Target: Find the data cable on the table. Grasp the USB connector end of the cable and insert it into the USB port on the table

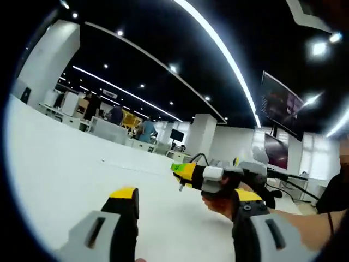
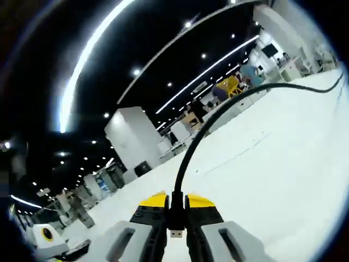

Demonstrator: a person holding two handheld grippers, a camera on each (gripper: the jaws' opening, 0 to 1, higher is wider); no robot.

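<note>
Black ceiling, long strip lights, white pillar, wall screens, white table, distant desks

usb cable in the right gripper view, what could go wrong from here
1. The USB connector points back toward the camera between the right tongs, so it may meet a port badly.
2. The cable trails far across the table; drag could twist it in the thin grip.

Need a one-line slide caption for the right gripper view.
Right gripper shut on the black data cable at its USB connector, cable arcing away over the white table.
</note>
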